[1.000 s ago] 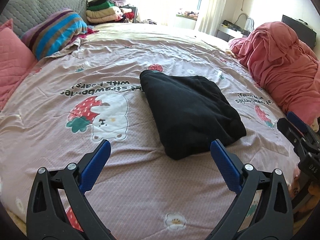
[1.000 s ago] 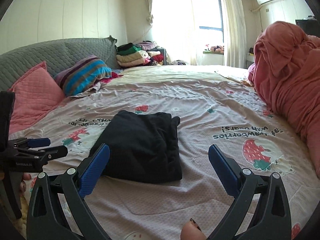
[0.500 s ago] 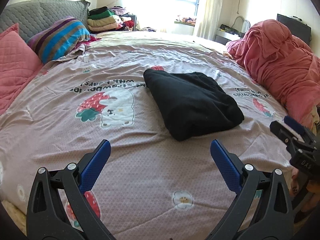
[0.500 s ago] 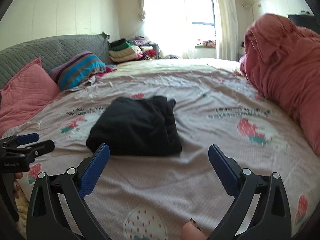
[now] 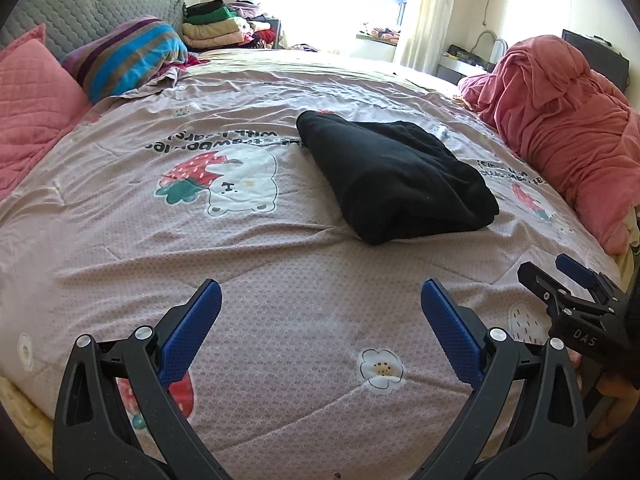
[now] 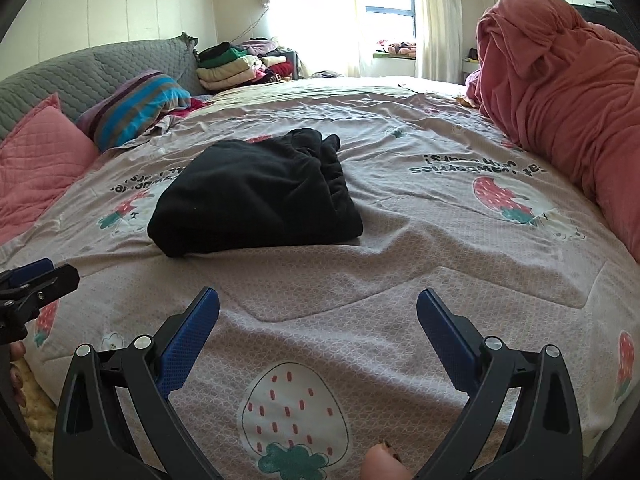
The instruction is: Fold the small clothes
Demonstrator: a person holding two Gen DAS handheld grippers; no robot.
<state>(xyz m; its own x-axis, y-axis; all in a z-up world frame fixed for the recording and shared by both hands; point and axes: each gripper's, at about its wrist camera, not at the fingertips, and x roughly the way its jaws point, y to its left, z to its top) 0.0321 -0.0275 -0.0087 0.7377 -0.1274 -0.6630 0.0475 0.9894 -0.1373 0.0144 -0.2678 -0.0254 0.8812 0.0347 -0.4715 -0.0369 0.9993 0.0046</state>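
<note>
Open bedspread before black garment

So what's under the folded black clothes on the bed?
The folded black garment lies on the pinkish strawberry-and-bear print bedspread. Part of a printed strawberry peeks out at its far edge. Whatever print lies beneath it is covered.

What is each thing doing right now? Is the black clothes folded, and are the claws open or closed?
Black garment: folded into a thick bundle, lying on the bed, nothing touching it.
Left claw: open, empty, over the bedspread.
Right claw: open, empty, over the bedspread.
Bedspread: spread out, lightly wrinkled.
Pink blanket: heaped up, unfolded.
Stack of clothes: folded and piled beyond the bed.
Striped pillow: lying at the headboard.
</note>
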